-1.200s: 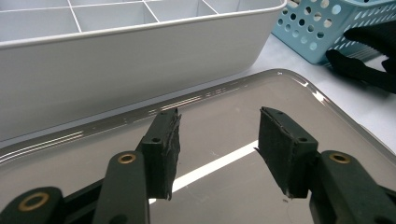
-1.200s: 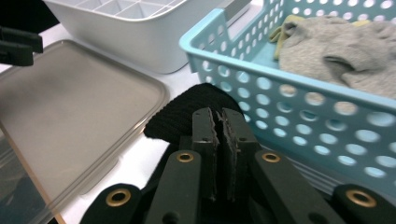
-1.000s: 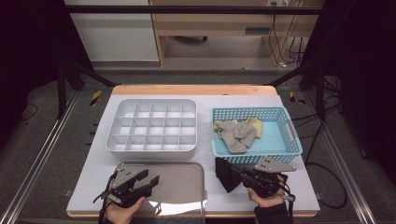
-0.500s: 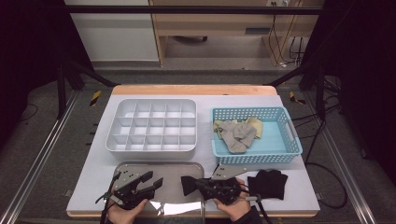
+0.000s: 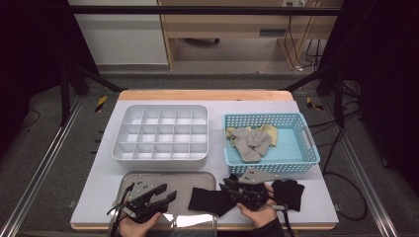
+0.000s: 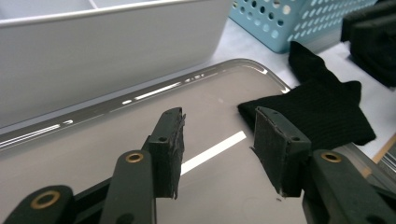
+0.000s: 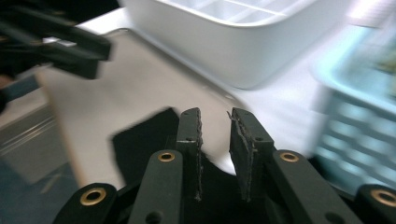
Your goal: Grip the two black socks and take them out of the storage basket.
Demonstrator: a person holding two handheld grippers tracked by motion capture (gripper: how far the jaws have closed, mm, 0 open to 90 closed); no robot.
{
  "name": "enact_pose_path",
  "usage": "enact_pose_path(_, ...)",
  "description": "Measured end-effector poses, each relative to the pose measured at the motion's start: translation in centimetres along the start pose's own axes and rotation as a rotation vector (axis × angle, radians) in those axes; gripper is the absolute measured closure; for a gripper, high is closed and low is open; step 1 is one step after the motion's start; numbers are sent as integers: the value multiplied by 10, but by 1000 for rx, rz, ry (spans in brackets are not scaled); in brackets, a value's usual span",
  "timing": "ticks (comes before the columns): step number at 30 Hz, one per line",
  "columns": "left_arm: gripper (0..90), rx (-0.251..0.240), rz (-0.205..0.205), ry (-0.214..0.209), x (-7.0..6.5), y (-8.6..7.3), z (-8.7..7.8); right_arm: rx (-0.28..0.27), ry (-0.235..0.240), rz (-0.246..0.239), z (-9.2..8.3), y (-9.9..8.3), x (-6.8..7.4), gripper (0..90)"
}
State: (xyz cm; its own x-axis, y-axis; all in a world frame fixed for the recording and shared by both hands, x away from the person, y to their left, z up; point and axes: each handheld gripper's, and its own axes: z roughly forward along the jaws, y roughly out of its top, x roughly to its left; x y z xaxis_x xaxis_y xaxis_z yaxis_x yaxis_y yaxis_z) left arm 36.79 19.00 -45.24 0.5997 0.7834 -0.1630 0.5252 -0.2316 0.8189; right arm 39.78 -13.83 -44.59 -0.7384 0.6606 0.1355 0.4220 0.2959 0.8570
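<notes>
Black knit fabric, a sock, lies flat with 1 end on the right edge of the metal tray and the rest on the white table, just in front of the right gripper. A 2nd black sock lies apart to the right, below the blue basket, which holds grey and yellow socks.

Right gripper: its jaws have just been opening and now stand a narrow gap apart in the right gripper view, with nothing pressed between the pads; the sock lies under and ahead of them, released.

Left gripper: it hovers over the tray with jaws about half open and nothing between them; in the left gripper view the sock's near end lies just beyond the right pad.

Handling assessment: the sock is light, limp and not fragile; it will sag and fold when lifted and may drag on the tray's smooth surface. A pinch at the end lying on the tray, through both layers, appears the soundest hold. The white divided box stands empty behind.
</notes>
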Motion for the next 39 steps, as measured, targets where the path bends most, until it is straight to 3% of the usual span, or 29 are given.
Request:
enact_pose_path(2, 511, 13, 6, -17, -6, 1, 4, 25, -25, -3, -2, -5, -7, 703)
enact_pose_path(7, 517, 68, 39, -50, -23, 3, 18, 87, -35, 7, 7, -21, -16, 659)
enact_pose_path(14, 607, 147, 64, -83, -41, 2, 36, 113, 3, -1, 18, -27, -15, 636)
enact_pose_path(17, 637, 179, 91, -66, -46, 0, 42, 100, 7, -8, 18, -27, -13, 624)
enact_pose_path(23, 715, 190, 85, -39, -46, -1, 44, 77, 43, 5, 19, -24, -12, 606)
enact_pose_path(27, 788, 199, 77, -24, -45, 0, 45, 106, 62, 3, 27, -25, -11, 669)
enact_pose_path(31, 861, 208, 86, -13, -45, 1, 46, 142, 70, 8, 30, -25, -10, 829)
enact_pose_path(33, 886, 208, 91, -14, -45, 2, 47, 145, 81, 10, 28, -24, -10, 857)
enact_pose_path(37, 896, 202, 97, -25, -44, 3, 48, 116, 83, 21, 21, -19, -10, 864)
enact_pose_path(39, 897, 198, 95, -28, -44, 5, 48, 75, 73, 14, 17, -13, -9, 862)
